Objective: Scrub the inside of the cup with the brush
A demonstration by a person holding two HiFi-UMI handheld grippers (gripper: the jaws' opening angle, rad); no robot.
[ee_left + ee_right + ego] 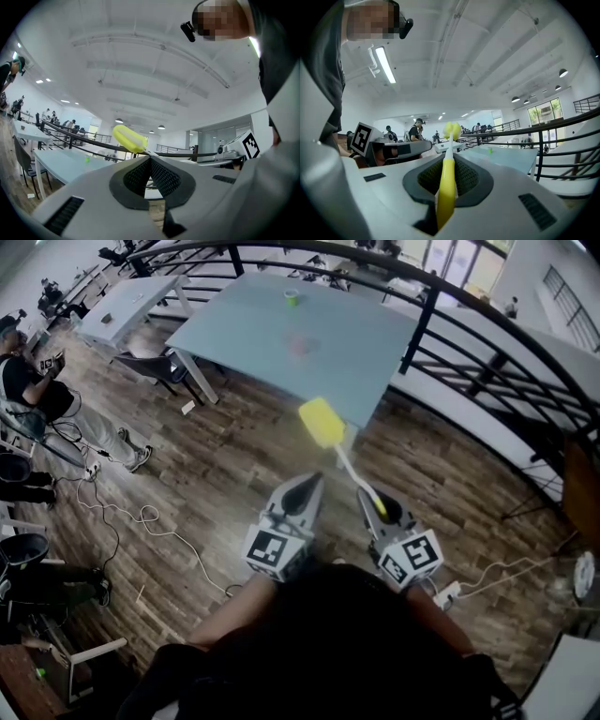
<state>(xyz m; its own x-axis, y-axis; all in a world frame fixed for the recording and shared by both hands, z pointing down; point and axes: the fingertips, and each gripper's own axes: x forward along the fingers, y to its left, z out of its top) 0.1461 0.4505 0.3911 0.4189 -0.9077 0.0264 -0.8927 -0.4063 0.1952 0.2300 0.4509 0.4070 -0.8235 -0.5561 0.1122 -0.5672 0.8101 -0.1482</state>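
A dark wooden plank floor (216, 484) fills most of the head view. A curved black railing (450, 324) runs across the top and down the right side. Inside the railing stands a large pale blue table (356, 352), with a dark chair (155, 367) at its left end and a second, lighter table (122, 306) beyond. A person (37, 390) sits at the far left, and white cables (141, 517) trail over the boards.

The left gripper (305, 493) and the right gripper (373, 501) are held side by side above the floor. Both are well short of the blue table and point toward it. In the left gripper view the left gripper (150, 161) has its dark ribbed fingers (136, 178) pressed together with nothing between them. In the right gripper view the fingers (468, 176) of the right gripper (449, 161) are clamped on the yellow handle of the brush (446, 187).

The brush (322, 422) has a yellow handle, a thin white stem and a bright yellow oblong sponge head. It sticks out forward of the right gripper, and its head hangs over the near edge of the blue table. The same head (129, 138) shows above the closed fingers in the left gripper view.

The only container is a small green cup (292, 298). It stands upright by itself near the far edge of the blue table, well apart from the brush and both grippers. It also shows as a green speck in the left gripper view (87, 160) and the right gripper view (490, 150). It is too small to tell whether anything is inside it.
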